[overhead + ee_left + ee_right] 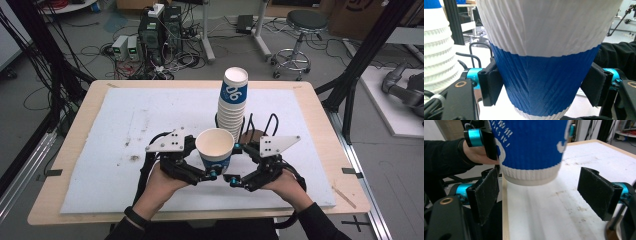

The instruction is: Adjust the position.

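A single blue-and-white paper cup (215,150) (541,37) (531,145) stands upright in the air, mouth up, just above the white mat (125,130) near the table's front edge. My left gripper (219,161) (544,87) is shut on its blue lower wall, both black pads pressed against it. To the cup's right, my right gripper (238,165) (541,195) is open, its jaws wide apart below the cup's base; its left pad (485,192) sits close under the rim of the base, the other well clear. Behind stands a tall stack of matching cups (234,100) (436,50).
The mat covers most of the wooden table (75,145). Black frame posts (360,55) rise at both sides. On the floor beyond the table are computers with cables (155,35) and a stool (305,22).
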